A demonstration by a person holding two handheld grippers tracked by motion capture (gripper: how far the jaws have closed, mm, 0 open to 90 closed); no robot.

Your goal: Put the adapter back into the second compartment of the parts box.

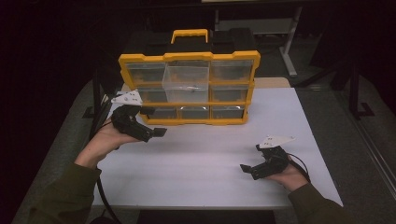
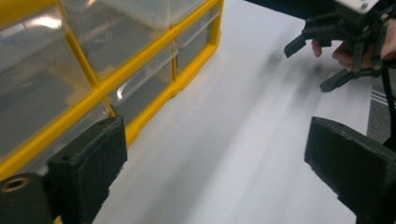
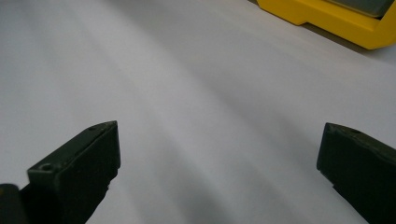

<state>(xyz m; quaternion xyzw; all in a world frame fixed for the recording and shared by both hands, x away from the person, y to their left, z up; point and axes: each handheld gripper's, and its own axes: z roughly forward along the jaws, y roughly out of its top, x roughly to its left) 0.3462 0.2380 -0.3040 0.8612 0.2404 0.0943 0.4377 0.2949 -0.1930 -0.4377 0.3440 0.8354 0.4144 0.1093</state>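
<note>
Risk first: the clear plastic drawer in the middle column of the yellow-framed parts organiser stands pulled well out of its slot, proud of the others. My judgement is that a careless push from one side could skew it in its guide and jam it. The organiser stands upright on its lower edge, so a hard shove might also rock or slide the whole case back on the white surface. Something small and dark lies inside the drawer; too small to identify, but it could shift or spill if the drawer is jolted.

Left tool: released, jaws wide, nothing between them. It sits low at the organiser's lower left corner, just beside the bottom row of drawers; in the left gripper view one pad is close against the yellow frame. The protruding drawer is above it and to its right, apart from it.

Right tool: also released and empty, resting near the front right of the surface, well apart from the organiser. The right gripper view has bare surface between the jaws and a yellow corner far ahead.
</note>
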